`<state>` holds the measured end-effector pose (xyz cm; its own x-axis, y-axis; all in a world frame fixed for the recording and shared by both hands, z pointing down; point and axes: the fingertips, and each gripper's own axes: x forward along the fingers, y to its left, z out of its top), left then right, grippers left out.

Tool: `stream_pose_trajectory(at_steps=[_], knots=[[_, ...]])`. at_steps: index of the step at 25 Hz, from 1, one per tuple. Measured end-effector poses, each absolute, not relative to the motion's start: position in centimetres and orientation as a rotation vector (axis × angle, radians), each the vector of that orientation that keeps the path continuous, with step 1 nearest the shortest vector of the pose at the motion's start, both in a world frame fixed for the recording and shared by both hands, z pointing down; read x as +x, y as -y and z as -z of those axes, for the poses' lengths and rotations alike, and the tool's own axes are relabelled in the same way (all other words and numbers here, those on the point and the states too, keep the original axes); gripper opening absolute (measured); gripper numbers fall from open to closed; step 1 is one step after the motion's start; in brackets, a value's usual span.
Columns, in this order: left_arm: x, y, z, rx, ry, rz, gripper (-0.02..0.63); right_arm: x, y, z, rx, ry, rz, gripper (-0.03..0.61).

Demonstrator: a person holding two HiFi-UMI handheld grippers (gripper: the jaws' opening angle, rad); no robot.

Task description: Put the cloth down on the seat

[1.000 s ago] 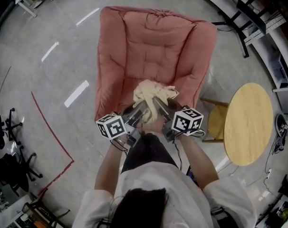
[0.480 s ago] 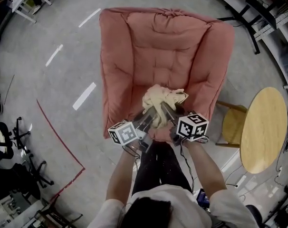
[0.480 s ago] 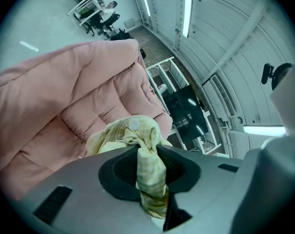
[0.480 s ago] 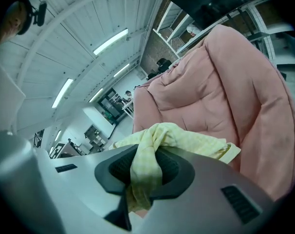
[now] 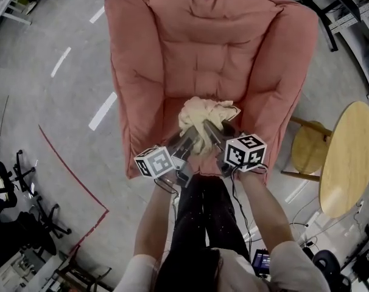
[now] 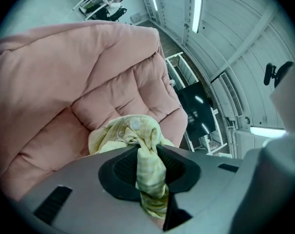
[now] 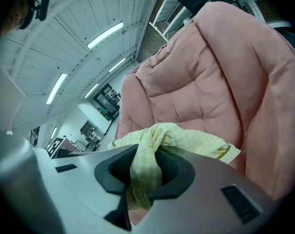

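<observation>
A pale yellow checked cloth (image 5: 203, 115) hangs bunched over the front of the pink padded chair's seat (image 5: 172, 111). My left gripper (image 5: 186, 140) is shut on one fold of the cloth (image 6: 148, 167), pinched between its black pads. My right gripper (image 5: 211, 131) is shut on another fold of the cloth (image 7: 143, 172), with the rest spilling out ahead of the jaws. Both grippers sit side by side at the seat's front edge, jaws pointing toward the chair's back (image 5: 212, 35). Whether the cloth touches the seat cannot be made out.
The chair's thick arms (image 5: 289, 96) rise on both sides of the seat. A round wooden table (image 5: 349, 157) and a small wooden stool (image 5: 307, 147) stand to the right. Red tape (image 5: 69, 172) and white floor marks (image 5: 102, 110) lie on the grey floor at left. My legs stand just before the chair.
I have stepped closer to the chair, which now fills more of the head view. Both grippers have carried the cloth forward over the seat's front, still gripping it.
</observation>
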<state>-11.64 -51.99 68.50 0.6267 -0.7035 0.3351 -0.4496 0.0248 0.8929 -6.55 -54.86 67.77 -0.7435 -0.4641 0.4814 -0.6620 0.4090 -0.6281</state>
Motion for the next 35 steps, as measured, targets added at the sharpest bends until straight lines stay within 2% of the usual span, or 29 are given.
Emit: stream_pose_trajectory(at_steps=[19, 27, 35], knots=[[-11.1, 51.0, -74.7, 1.566, 0.958, 0.146, 0.106, -5.9, 53.5, -74.0, 1.076, 2.312, -1.333, 0.092], [-10.0, 49.4, -82.1, 1.523, 0.973, 0.124, 0.106, -4.6, 51.9, -81.3, 1.145, 2.267, -1.418, 0.092], [-11.8, 49.6, -88.1, 1.430, 0.997, 0.073, 0.106, -6.6, 52.0, -87.3, 1.163, 2.175, -1.463, 0.092]])
